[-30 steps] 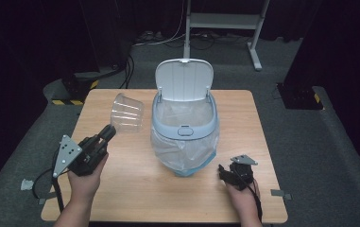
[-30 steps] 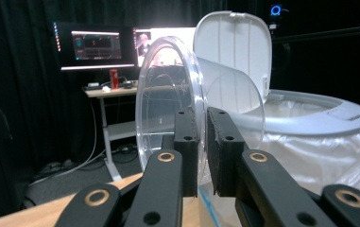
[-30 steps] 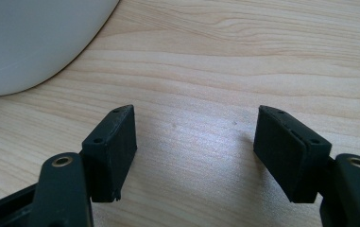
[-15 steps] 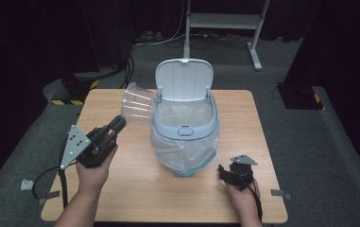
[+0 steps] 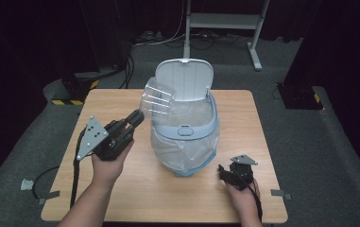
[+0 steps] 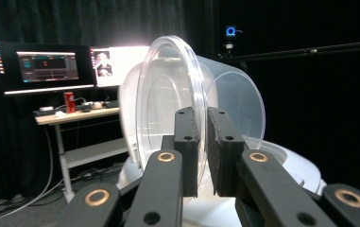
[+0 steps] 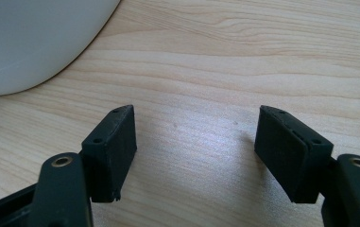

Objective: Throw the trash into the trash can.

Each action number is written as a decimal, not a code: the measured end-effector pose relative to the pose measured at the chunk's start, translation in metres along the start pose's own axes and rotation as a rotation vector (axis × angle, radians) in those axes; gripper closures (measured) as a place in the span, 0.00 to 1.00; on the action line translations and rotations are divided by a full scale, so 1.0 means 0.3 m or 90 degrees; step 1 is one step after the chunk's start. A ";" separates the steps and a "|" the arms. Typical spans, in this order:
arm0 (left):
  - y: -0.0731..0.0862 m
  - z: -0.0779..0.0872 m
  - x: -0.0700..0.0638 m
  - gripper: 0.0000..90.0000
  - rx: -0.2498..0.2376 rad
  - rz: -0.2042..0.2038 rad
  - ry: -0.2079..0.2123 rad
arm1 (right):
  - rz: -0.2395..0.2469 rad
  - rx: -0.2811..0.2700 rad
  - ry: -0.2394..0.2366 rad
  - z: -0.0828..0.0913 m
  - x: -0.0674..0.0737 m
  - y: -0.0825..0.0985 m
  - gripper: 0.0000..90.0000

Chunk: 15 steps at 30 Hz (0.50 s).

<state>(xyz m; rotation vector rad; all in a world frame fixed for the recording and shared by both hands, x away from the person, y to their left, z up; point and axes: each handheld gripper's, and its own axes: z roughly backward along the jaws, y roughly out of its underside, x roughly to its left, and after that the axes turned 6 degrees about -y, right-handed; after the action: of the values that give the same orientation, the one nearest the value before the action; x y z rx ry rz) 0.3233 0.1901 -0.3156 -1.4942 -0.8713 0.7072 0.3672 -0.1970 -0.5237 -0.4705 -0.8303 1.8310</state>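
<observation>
Two tongs — left [image 5: 137, 118] pinching clear cup [image 5: 157, 99], bin [image 5: 187, 137] base hidden

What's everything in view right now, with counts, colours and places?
Plastic cup: one, clear, in the air at the bin's left rim, wall pinched by the left gripper.
Bin: one, white and pale blue, table centre, clear liner inside.
Lid: one, white, standing open at the bin's back.
Table: one, light wood.
Desk with monitors: one, background, red can on it.
Left gripper: black, shut on the cup, left of the bin.
Right gripper: black, open, low over the table right of the bin.
</observation>
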 end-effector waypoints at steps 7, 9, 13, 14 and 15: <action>-0.001 -0.059 -0.039 0.92 0.006 0.008 0.025 | 0.000 0.000 0.000 0.000 0.000 0.000 0.33; 0.000 -0.077 -0.051 0.92 0.010 0.007 0.035 | 0.000 0.000 0.000 0.000 0.000 0.000 0.33; 0.005 -0.113 -0.076 0.92 0.016 0.018 0.050 | 0.001 0.000 -0.002 0.000 -0.001 0.000 0.33; 0.006 -0.120 -0.081 0.92 0.018 0.017 0.053 | 0.001 0.000 -0.002 0.000 -0.001 0.000 0.33; 0.007 -0.128 -0.086 0.92 0.017 0.020 0.055 | 0.002 0.000 -0.002 0.000 -0.001 0.000 0.33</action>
<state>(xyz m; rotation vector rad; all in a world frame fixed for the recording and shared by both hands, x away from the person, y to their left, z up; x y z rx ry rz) 0.3420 0.1477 -0.3150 -1.5065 -0.7717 0.6702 0.3673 -0.1972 -0.5238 -0.4691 -0.8321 1.8344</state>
